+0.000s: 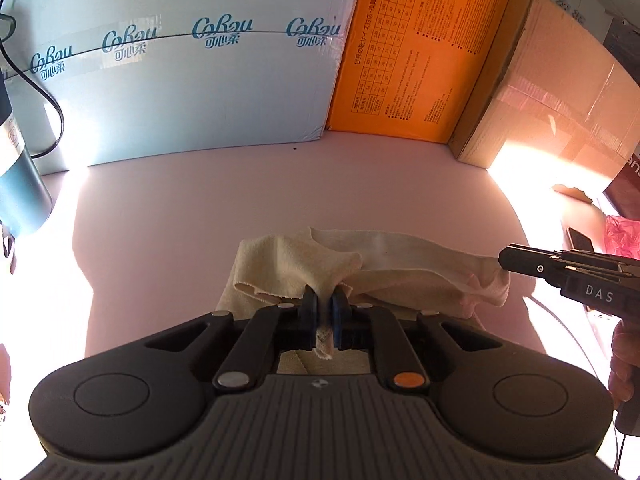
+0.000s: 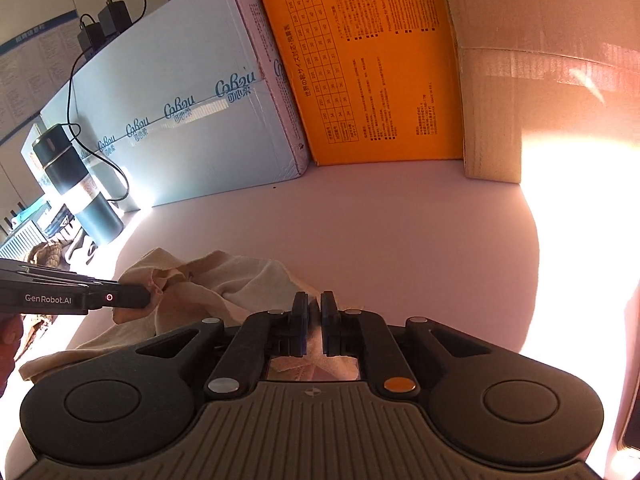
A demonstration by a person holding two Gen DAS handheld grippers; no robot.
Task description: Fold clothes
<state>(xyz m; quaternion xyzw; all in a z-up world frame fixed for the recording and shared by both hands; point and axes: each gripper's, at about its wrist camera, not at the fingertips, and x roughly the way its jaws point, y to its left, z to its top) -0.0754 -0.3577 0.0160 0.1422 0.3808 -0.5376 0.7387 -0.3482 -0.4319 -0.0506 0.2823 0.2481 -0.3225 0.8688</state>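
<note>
Cream cloth (image 1: 384, 268) bunched and creased on pink table (image 1: 248, 200), toward near edge, lifted in the middle rather than flat; same cloth (image 2: 224, 280) seen low left in right wrist view. Left tongs (image 1: 325, 300) clamped on a cloth fold, fabric strip pinched between blue pads (image 1: 310, 312) and hanging out behind them. Right tongs (image 2: 314, 306) nearly together, narrow gap between pads (image 2: 299, 320); pinkish cloth visible under and behind them, but cannot tell if any is actually pinched. Right tongs (image 1: 516, 260) also visible at right side of left view, tip touching the cloth's right end. Left tongs (image 2: 136, 298) likewise in right view, tip buried in the cloth's left bunch. Along far edge of table: light blue carton (image 1: 192, 80) with repeated teal logo, orange box (image 1: 420, 48) with printed size chart just beside it, brown taped cardboard box (image 1: 552, 92) at far right corner. Dark blue flask (image 2: 76, 184) upright near far left corner, black cable (image 2: 96, 148) looping past it. Strong sun glare washing out right edge of table.
</note>
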